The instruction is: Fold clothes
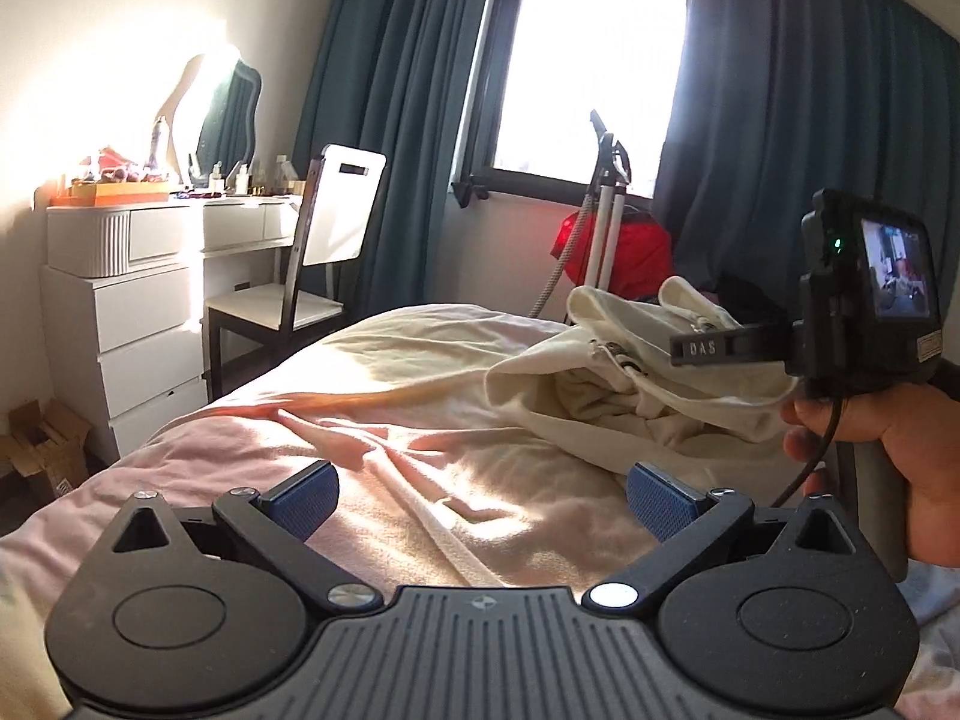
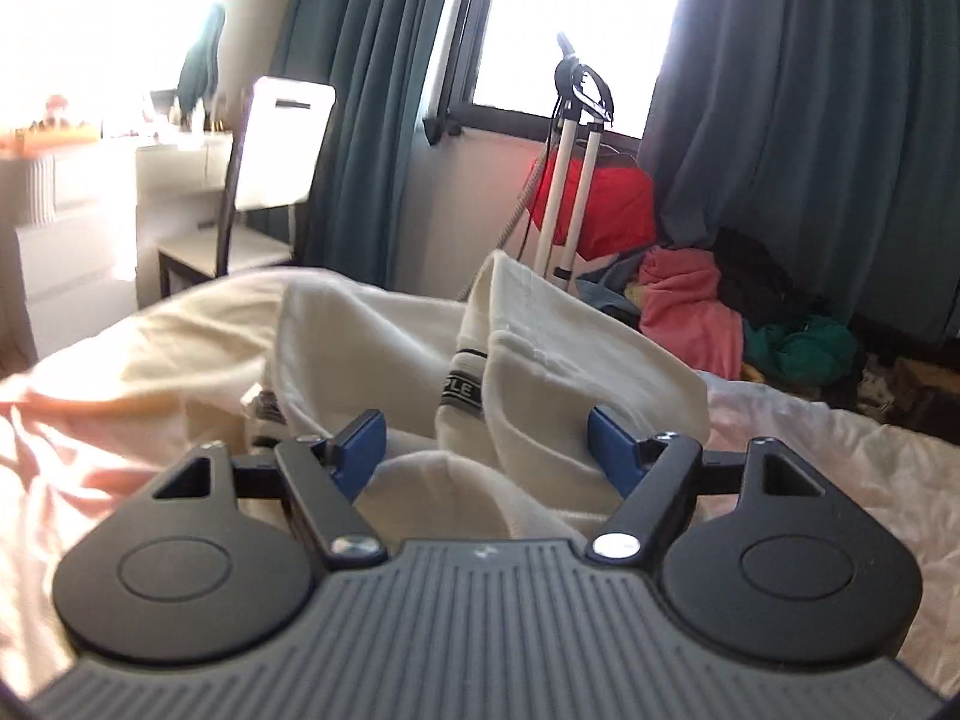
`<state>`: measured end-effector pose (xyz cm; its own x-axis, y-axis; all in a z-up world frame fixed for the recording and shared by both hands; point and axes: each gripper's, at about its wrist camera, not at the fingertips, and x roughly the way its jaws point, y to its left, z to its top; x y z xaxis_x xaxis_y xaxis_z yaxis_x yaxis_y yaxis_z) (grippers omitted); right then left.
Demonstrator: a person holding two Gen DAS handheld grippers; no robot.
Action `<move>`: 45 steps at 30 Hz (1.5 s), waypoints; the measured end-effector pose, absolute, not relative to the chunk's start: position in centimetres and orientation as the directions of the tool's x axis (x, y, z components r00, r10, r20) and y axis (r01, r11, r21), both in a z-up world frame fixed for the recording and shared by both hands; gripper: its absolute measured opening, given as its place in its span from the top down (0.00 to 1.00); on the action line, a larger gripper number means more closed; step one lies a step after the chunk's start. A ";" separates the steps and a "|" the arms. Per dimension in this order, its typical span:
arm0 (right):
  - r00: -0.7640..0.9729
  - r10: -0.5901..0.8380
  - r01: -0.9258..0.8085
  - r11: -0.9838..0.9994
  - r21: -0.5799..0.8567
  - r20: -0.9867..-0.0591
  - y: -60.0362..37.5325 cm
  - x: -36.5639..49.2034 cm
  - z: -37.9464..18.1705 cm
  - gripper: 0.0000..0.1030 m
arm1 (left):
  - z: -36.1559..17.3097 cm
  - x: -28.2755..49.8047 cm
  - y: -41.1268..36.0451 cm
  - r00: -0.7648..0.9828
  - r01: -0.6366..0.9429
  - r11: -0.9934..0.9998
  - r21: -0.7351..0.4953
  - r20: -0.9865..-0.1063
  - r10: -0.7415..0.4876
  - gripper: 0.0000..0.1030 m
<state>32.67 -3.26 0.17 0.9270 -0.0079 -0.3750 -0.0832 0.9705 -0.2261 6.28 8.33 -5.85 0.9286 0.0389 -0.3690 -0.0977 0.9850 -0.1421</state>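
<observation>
A cream-white garment [image 1: 624, 354] lies crumpled on the pink bed [image 1: 336, 456], to the right of middle in the left wrist view. My left gripper [image 1: 480, 501] is open and empty, low over the bedsheet, short of the garment. The right gripper's body and camera show at the right edge of the left wrist view [image 1: 864, 300], held by a hand. In the right wrist view my right gripper [image 2: 486, 450] is open, its blue pads either side of a fold of the garment [image 2: 558, 372], which has a striped label band [image 2: 462, 387]. The jaws stand wide and do not pinch the cloth.
A white dresser [image 1: 126, 312] and a chair [image 1: 312, 276] stand left of the bed. Beyond the bed are a window with dark curtains [image 1: 396, 120], a white stand [image 2: 567, 180], a red bag [image 2: 606, 204] and a heap of coloured clothes [image 2: 738, 312].
</observation>
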 end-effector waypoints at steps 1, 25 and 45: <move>0.924 -0.029 -0.074 0.965 -0.252 -0.381 -3.2 33.1 -0.2 0.27 | -6.2 6.6 8.5 0.925 -0.101 0.983 -0.151 -0.379 0.037 0.00; 0.888 -0.440 0.458 0.814 0.357 -0.133 -33.6 13.3 6.3 0.89 | -5.9 4.0 1.6 0.939 0.018 1.000 -0.024 -0.343 -0.025 0.00; 0.831 -0.497 0.554 0.778 0.297 -0.250 -34.3 14.4 0.9 0.19 | -7.0 5.1 -4.1 0.943 0.116 0.991 0.061 -0.320 -0.090 0.00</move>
